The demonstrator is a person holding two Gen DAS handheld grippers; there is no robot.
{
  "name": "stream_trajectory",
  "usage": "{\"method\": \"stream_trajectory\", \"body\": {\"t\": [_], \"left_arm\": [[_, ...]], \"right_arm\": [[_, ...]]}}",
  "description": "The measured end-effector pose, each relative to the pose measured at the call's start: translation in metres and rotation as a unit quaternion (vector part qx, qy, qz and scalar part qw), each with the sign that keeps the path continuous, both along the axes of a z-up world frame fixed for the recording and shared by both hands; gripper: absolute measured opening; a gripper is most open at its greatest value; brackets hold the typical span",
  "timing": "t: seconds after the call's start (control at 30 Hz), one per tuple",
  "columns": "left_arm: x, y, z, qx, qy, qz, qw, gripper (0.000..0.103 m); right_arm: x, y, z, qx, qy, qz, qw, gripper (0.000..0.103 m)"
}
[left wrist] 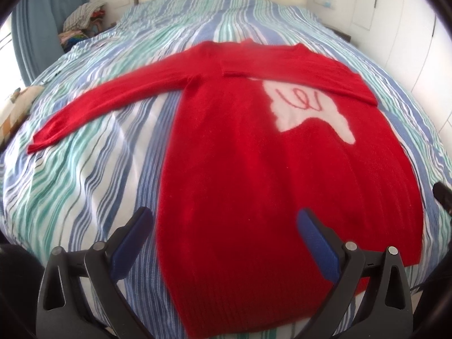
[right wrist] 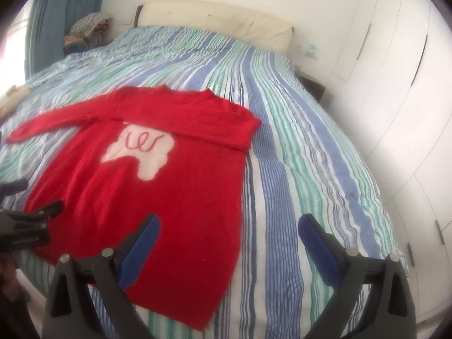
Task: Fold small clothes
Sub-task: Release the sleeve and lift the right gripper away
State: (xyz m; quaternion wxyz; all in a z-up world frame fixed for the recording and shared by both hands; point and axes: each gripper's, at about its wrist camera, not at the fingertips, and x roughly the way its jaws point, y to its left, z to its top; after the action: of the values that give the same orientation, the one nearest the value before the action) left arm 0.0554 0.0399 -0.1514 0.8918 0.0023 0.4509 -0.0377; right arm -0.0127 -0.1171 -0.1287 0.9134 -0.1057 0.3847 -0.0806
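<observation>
The sweater [left wrist: 254,169] is motion-blurred; its folded sleeve [left wrist: 305,70] hides part of the white motif [left wrist: 310,107], and the clothes pile [left wrist: 84,19] is indistinct

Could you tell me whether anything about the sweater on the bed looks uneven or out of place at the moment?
Yes: the red sweater is lopsided. One sleeve is folded across the chest, partly covering the white design, while the other sleeve lies stretched out on the striped bedspread. Both grippers are open and hold nothing.
</observation>
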Motion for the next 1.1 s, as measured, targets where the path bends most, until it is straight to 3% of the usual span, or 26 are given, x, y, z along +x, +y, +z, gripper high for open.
{"method": "stream_trajectory", "body": {"t": [0.07,0.17,0.47,0.53,0.63,0.73,0.8,0.9,0.93,1.03,1.1], "left_arm": [[0.0,0.001,0.0,0.004,-0.003,0.003,1.0,0.102],[-0.003,-0.002,-0.001,0.014,-0.004,-0.002,0.9999,0.102],[-0.004,-0.006,0.003,0.014,0.009,-0.008,0.9998,0.102],[-0.005,-0.003,0.015,-0.009,0.03,-0.015,0.9994,0.102],[-0.007,0.0,0.04,-0.026,0.06,-0.01,0.9978,0.102],[-0.007,-0.002,0.072,-0.062,0.061,0.04,0.9954,0.102],[-0.008,-0.007,0.092,-0.121,0.051,0.065,0.9893,0.102],[-0.013,-0.01,0.117,-0.212,0.009,0.09,0.973,0.102],[-0.011,-0.012,0.123,-0.212,-0.001,0.089,0.9731,0.102],[-0.007,-0.007,0.132,-0.163,-0.023,0.087,0.9825,0.102],[-0.007,0.005,0.129,-0.127,-0.025,0.093,0.9872,0.102]], "right_arm": [[0.004,0.001,-0.017,-0.007,0.032,-0.003,0.999,0.098],[-0.002,-0.001,-0.029,0.014,0.041,-0.009,0.999,0.098],[-0.004,-0.005,-0.032,0.016,0.033,-0.004,0.999,0.098],[-0.002,-0.008,-0.029,0.032,0.033,-0.008,0.999,0.098],[0.01,-0.015,-0.008,0.095,0.056,-0.014,0.994,0.098],[0.025,-0.013,0.03,0.132,0.043,-0.015,0.99,0.098],[0.034,-0.01,0.054,0.141,0.016,-0.027,0.99,0.098],[0.05,-0.01,0.074,0.17,-0.005,-0.058,0.984,0.098],[0.054,-0.01,0.076,0.177,-0.006,-0.068,0.982,0.098],[0.057,-0.012,0.084,0.203,-0.005,-0.075,0.976,0.098],[0.054,-0.013,0.086,0.185,-0.008,-0.07,0.98,0.098]]}}
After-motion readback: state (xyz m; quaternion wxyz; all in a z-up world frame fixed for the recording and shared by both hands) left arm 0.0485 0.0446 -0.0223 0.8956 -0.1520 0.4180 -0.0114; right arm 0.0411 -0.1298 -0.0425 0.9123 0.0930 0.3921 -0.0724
